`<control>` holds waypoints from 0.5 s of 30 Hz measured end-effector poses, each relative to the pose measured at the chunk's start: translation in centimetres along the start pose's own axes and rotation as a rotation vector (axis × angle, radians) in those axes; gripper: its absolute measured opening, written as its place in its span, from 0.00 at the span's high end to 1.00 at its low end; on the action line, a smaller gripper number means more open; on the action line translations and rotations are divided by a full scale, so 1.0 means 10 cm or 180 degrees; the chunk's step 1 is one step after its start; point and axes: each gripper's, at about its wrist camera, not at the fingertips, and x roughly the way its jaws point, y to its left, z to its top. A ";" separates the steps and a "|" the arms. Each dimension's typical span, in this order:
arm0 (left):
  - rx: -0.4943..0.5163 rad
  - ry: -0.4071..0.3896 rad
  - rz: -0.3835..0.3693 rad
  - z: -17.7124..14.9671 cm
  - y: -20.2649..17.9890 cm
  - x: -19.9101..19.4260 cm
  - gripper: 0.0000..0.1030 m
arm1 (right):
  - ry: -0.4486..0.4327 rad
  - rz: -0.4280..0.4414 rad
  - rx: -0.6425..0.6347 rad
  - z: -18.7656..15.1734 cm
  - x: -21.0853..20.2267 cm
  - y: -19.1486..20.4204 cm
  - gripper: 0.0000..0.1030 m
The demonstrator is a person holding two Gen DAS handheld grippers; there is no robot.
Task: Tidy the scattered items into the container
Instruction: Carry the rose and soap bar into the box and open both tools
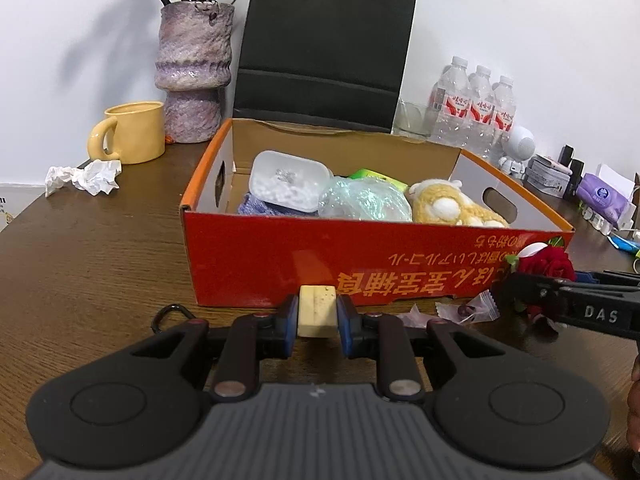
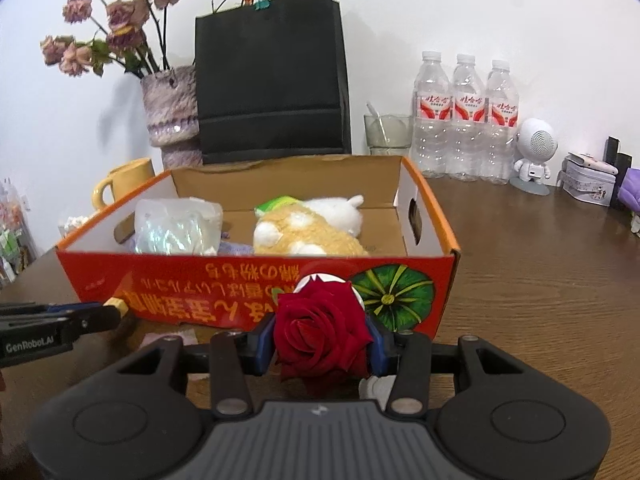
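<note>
Left gripper: we see it pinching a small pale yellow rectangular block, lower centre of the left view, just before the box.
Right gripper: closed around a soft red rose bloom, lower centre of the right view.
Container: red and orange open cardboard box, mid-frame, already holding a plush toy.
Handling: we judge the block stiff and light, safe gripped across its flat sides; the rose crushable, so hold gently.

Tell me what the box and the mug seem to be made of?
Box: cardboard, it seems; raw brown inside, glossy red print outside, torn back edge. Mug: probably glazed ceramic; thick yellow walls with a soft sheen.
</note>
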 end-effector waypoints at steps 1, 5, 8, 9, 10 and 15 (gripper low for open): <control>-0.0030 -0.0031 -0.0041 0.01 0.01 -0.06 0.79 | -0.0012 0.0050 0.0028 0.02 -0.06 0.00 0.57; -0.0136 -0.0217 -0.0321 0.08 -0.03 -0.33 0.79 | -0.0195 0.0237 0.0063 0.14 -0.35 0.03 0.57; -0.0027 -0.0437 -0.0301 0.24 -0.14 -0.43 0.79 | -0.0428 0.0196 -0.0023 0.32 -0.46 0.09 0.57; -0.0007 -0.0462 -0.0296 0.30 -0.17 -0.43 0.79 | -0.0459 0.0164 -0.0041 0.38 -0.44 0.09 0.57; -0.0009 -0.0470 -0.0306 0.37 -0.19 -0.41 0.79 | -0.0473 0.0135 -0.0035 0.44 -0.41 0.09 0.57; -0.0023 -0.0527 -0.0242 0.71 -0.24 -0.14 0.79 | -0.0441 0.0013 0.0081 0.71 -0.07 0.01 0.57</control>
